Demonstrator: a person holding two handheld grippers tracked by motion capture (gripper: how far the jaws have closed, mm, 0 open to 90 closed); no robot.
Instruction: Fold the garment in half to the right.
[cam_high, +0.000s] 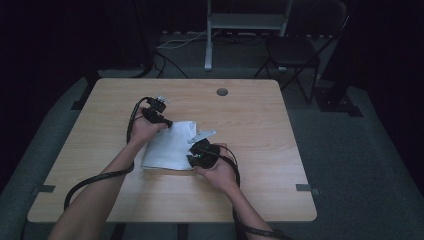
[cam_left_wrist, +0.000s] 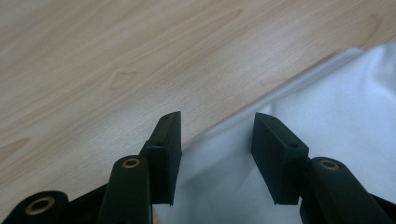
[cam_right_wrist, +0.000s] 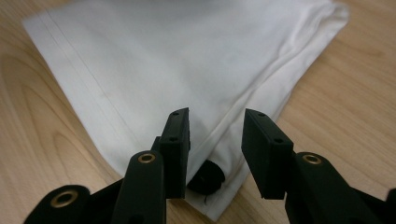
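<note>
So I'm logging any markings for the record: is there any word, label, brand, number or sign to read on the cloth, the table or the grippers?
None can be read: the white cloth, the wooden table, the left gripper and the right gripper bear no print or label.

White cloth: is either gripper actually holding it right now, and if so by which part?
Nothing is held. Both the left gripper and right gripper have open jaws poised over edges of the folded white cloth.
</note>
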